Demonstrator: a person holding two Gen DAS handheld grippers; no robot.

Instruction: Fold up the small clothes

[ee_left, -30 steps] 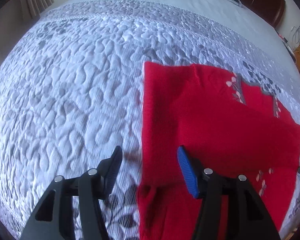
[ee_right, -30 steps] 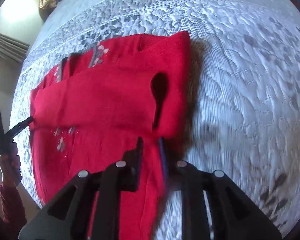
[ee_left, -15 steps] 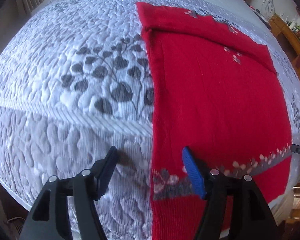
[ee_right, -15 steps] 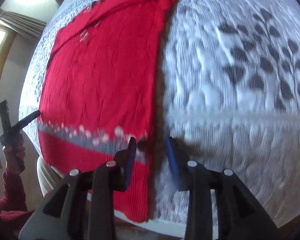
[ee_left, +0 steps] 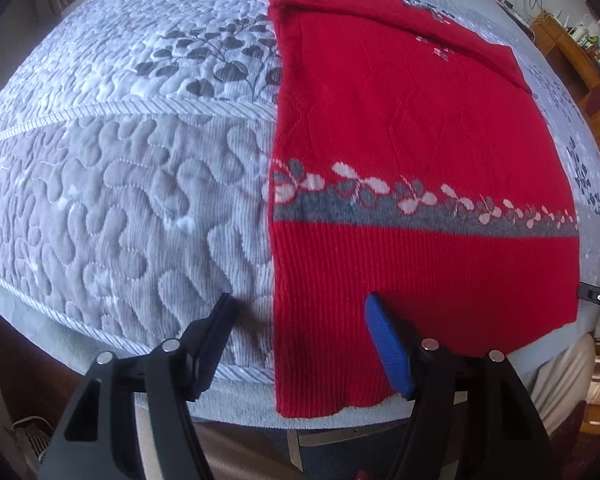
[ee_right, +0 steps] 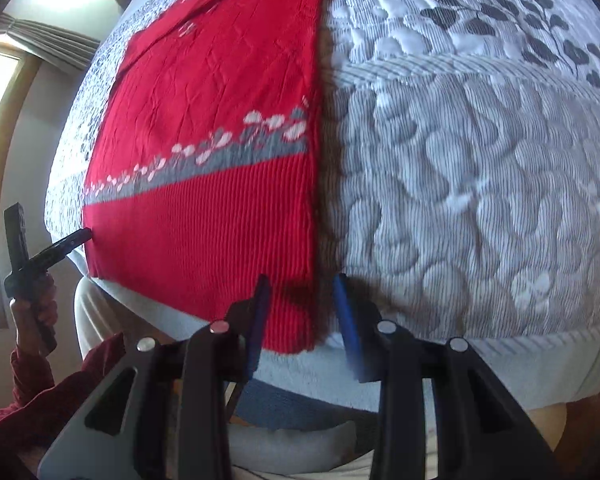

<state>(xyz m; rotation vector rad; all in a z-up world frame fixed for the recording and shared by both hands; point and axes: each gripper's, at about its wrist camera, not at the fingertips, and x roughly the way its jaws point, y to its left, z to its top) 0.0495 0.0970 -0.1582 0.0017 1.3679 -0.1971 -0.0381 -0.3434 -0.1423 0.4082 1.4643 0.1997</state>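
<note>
A red knitted sweater (ee_left: 412, 128) with a grey flowered band lies flat on the quilted bedspread (ee_left: 120, 184), its sleeves folded across the top and its ribbed hem reaching the bed's near edge. My left gripper (ee_left: 298, 304) stands open above the hem's left corner, with the sweater's left edge running between the jaws. My right gripper (ee_right: 302, 284) is open narrower, straddling the right corner of the sweater (ee_right: 220, 128); the pads do not press the cloth. The left gripper (ee_right: 72, 240) also shows in the right wrist view, at the hem's far side.
The bed's near edge (ee_left: 236, 376) drops to the floor just under both grippers. A hand in a red sleeve (ee_right: 32, 320) holds the left gripper. Wooden furniture (ee_left: 572, 52) stands beyond the bed, and a curtain and window (ee_right: 28, 60) on the other side.
Both grippers have travelled from the sweater's shoulder end down along its side edges to the hem. The right jaws, nearly shut a second ago, have opened.
</note>
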